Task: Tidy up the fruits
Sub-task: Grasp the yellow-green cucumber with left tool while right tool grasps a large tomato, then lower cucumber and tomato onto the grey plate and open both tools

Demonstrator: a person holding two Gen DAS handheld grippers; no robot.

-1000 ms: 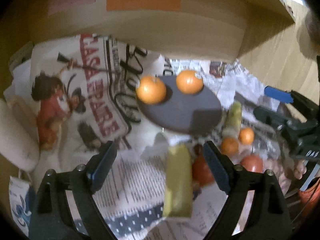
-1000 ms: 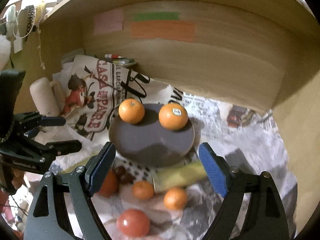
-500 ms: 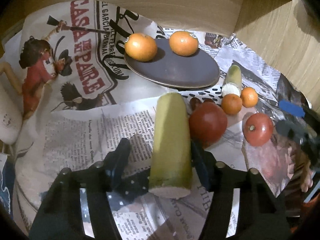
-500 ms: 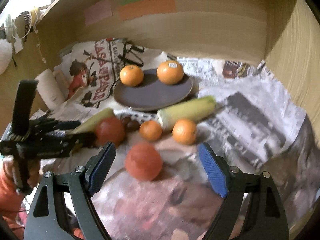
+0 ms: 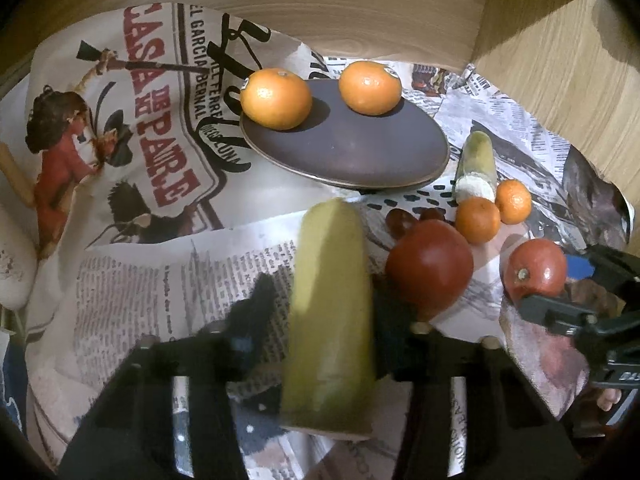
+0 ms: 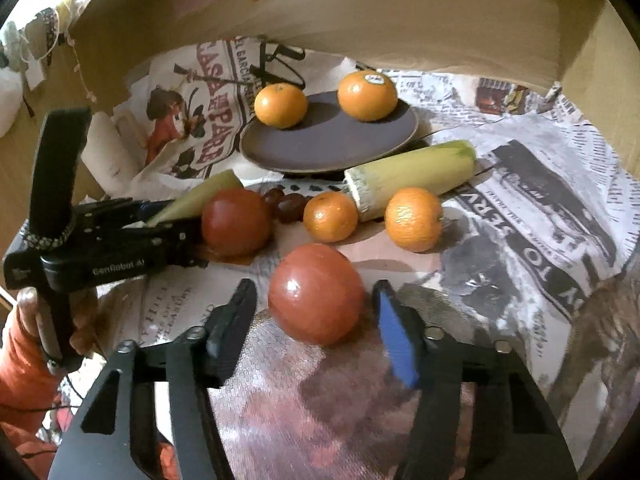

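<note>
Left wrist view showed the left tongs (image 5: 332, 312) clamped on a corn cob (image 5: 330, 312) low over the newspaper-covered surface (image 5: 160, 280). Right tongs (image 6: 316, 312) sat apart around a tomato (image 6: 316, 292), not gripping. Two oranges (image 6: 367, 95) lay on the dark plate (image 6: 320, 148); remaining produce looked unsorted.

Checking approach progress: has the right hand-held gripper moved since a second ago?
Yes. The right hand-held gripper pulled back from the plate, now straddling a tomato.
</note>
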